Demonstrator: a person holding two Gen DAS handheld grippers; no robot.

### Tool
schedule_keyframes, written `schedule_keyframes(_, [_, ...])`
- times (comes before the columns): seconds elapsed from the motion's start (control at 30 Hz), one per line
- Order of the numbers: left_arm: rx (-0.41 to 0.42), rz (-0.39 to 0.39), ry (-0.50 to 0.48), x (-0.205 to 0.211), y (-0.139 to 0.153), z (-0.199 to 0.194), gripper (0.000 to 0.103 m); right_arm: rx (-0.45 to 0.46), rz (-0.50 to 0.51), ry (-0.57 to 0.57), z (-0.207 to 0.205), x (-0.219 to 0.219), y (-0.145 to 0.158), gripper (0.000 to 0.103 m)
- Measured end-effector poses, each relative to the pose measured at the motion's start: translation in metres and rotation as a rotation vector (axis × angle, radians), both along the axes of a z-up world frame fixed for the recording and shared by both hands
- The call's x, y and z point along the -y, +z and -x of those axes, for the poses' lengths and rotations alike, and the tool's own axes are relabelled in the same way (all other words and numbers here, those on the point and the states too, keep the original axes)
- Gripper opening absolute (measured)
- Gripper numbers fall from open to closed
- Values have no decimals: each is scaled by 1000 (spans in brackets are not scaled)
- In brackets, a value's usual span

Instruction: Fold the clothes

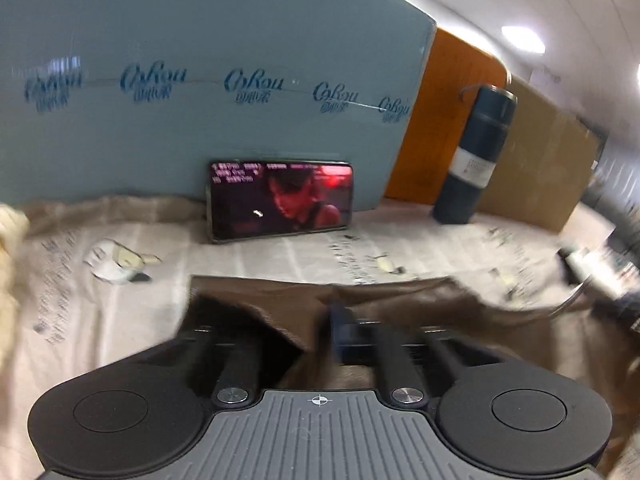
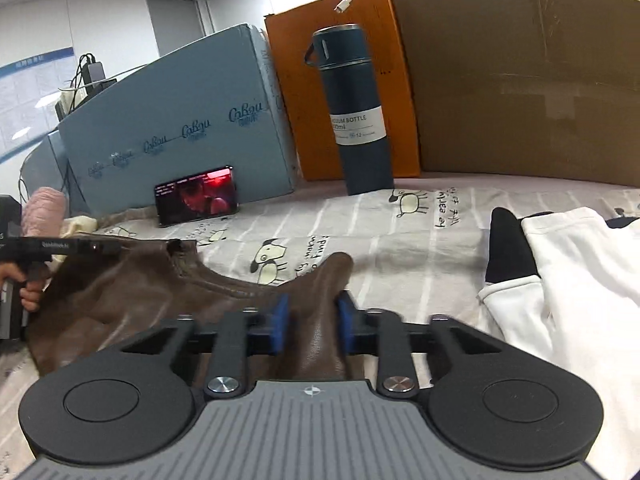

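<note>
A brown leather-like garment (image 2: 140, 292) lies crumpled on the printed bed sheet (image 2: 400, 232). My right gripper (image 2: 313, 320) is shut on a raised fold of it, with the blue pads (image 2: 282, 320) pressing both sides. The right wrist view also shows my left gripper (image 2: 100, 246) at the far left, held by a hand (image 2: 28, 292) and pinching the garment's far corner. In the blurred left wrist view, the left gripper (image 1: 320, 324) is shut on the brown garment (image 1: 400, 304). Cloth drapes over one finger there.
A phone (image 2: 196, 196) playing video leans on a blue box (image 2: 180, 120). A dark blue vacuum bottle (image 2: 360, 112) stands before an orange box (image 2: 320, 80) and a cardboard sheet (image 2: 520, 80). A white and black garment (image 2: 580, 280) lies to the right.
</note>
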State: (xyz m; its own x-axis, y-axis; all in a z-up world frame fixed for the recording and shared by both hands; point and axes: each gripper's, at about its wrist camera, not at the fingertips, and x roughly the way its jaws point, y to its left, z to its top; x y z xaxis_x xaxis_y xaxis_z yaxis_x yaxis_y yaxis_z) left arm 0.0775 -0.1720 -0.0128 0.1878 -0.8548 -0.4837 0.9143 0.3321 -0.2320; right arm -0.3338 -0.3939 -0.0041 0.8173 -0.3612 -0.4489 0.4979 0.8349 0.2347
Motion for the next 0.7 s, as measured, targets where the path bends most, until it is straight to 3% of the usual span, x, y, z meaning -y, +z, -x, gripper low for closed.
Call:
schedule_keyframes(0.07, [62, 9, 10, -6, 3, 8, 4, 33, 37, 3, 7, -7, 4, 7])
schedule_keyframes(0.37, [178, 378, -29, -112, 61, 61, 4, 263, 208, 83, 70, -77, 45, 6])
schedule_keyframes(0.5, [146, 489, -43, -173, 58, 80, 4, 319, 242, 116, 109, -118, 47, 6])
schedule_keyframes(0.7, [57, 521, -112, -244, 30, 92, 6, 296, 229, 188, 155, -172, 38, 6])
